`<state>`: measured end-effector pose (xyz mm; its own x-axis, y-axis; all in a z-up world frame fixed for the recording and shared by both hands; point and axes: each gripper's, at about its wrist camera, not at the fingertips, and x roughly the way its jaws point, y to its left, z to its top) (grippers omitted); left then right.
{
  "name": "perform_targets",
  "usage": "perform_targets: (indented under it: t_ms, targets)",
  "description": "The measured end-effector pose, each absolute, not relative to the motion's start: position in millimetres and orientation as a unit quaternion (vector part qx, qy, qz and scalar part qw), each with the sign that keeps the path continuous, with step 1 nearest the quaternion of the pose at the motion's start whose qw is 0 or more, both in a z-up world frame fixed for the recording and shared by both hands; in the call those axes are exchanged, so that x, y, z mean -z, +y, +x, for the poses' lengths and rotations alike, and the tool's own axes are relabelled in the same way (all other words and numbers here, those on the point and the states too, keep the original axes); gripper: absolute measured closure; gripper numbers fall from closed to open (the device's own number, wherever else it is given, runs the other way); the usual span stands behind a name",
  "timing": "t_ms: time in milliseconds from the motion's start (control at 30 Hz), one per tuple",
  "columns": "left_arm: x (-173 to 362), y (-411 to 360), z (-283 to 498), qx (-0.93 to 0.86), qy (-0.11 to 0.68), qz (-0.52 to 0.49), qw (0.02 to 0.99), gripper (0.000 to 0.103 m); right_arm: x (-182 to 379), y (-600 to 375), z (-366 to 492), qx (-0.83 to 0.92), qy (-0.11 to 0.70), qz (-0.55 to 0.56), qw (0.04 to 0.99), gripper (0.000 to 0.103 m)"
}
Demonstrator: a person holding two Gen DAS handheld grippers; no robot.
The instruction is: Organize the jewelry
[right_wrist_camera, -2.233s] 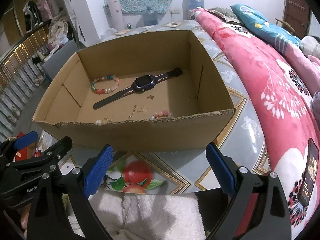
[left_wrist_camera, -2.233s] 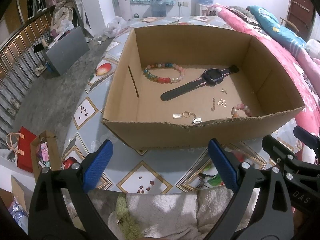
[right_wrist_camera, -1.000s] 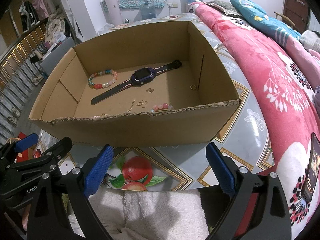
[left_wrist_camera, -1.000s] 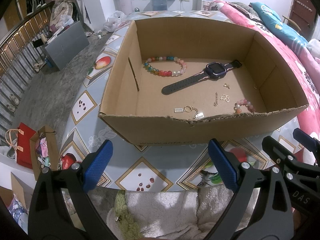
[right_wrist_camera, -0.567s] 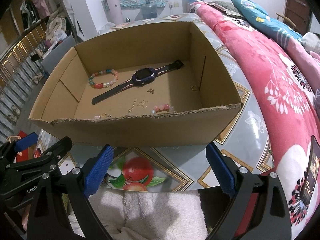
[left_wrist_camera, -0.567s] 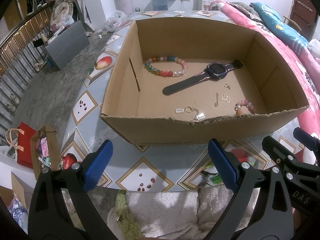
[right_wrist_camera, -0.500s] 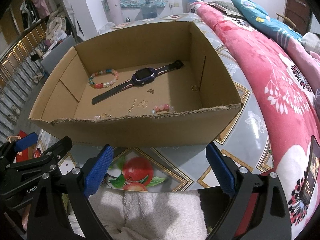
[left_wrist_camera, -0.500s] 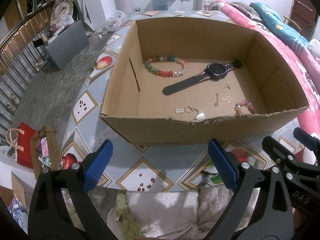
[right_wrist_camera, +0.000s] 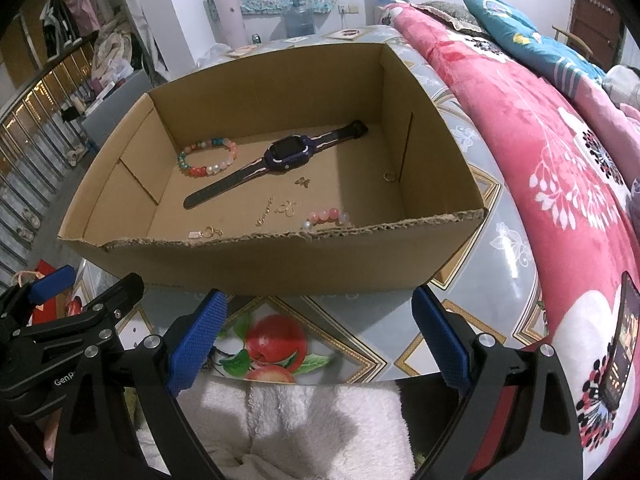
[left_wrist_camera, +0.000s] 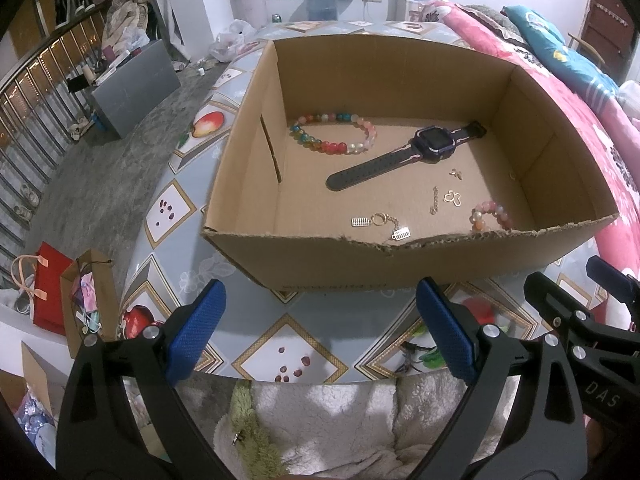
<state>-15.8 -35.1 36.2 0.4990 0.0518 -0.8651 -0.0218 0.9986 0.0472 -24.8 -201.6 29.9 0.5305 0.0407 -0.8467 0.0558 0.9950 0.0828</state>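
Note:
An open cardboard box (left_wrist_camera: pixel 248 168) (right_wrist_camera: pixel 432 168) stands on the table. Inside lie a multicoloured bead bracelet (left_wrist_camera: pixel 334 136) (right_wrist_camera: pixel 208 158), a dark smartwatch (left_wrist_camera: pixel 408 156) (right_wrist_camera: pixel 276 162), a small pink bead bracelet (left_wrist_camera: pixel 490 216) (right_wrist_camera: pixel 326 216), a gold chain (left_wrist_camera: pixel 434 200) (right_wrist_camera: pixel 265 212), a gold clover pendant (left_wrist_camera: pixel 453 199) (right_wrist_camera: pixel 287 208), a small gold butterfly charm (left_wrist_camera: pixel 456 174) (right_wrist_camera: pixel 303 181), a charm keyring (left_wrist_camera: pixel 380 224) (right_wrist_camera: pixel 206 233) and a gold ring (right_wrist_camera: pixel 388 176). My left gripper (left_wrist_camera: pixel 318 328) and right gripper (right_wrist_camera: pixel 318 328) are open and empty, held in front of the box's near wall.
The table (left_wrist_camera: pixel 304 332) has a patterned fruit cloth. A pink floral blanket (right_wrist_camera: pixel 560 168) lies to the right with a phone (right_wrist_camera: pixel 622 340) on it. White fleece (right_wrist_camera: pixel 320 428) is below the grippers. A red bag (left_wrist_camera: pixel 50 288) and a railing (left_wrist_camera: pixel 36 92) are on the left.
Both grippers rose slightly over the last two seconds, showing more of the box floor. Nothing has visibly moved in the last half second.

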Motion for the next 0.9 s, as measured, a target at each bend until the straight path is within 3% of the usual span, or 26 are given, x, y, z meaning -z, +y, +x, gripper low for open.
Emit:
perform_targets:
  t_ms: [900]
  targets:
    - [-31.1,-35.5,-13.8,-0.022,0.512,0.007,0.859,0.011,-23.4,-202.1,-20.5,0.004,0.495,0.057,0.867,0.012]
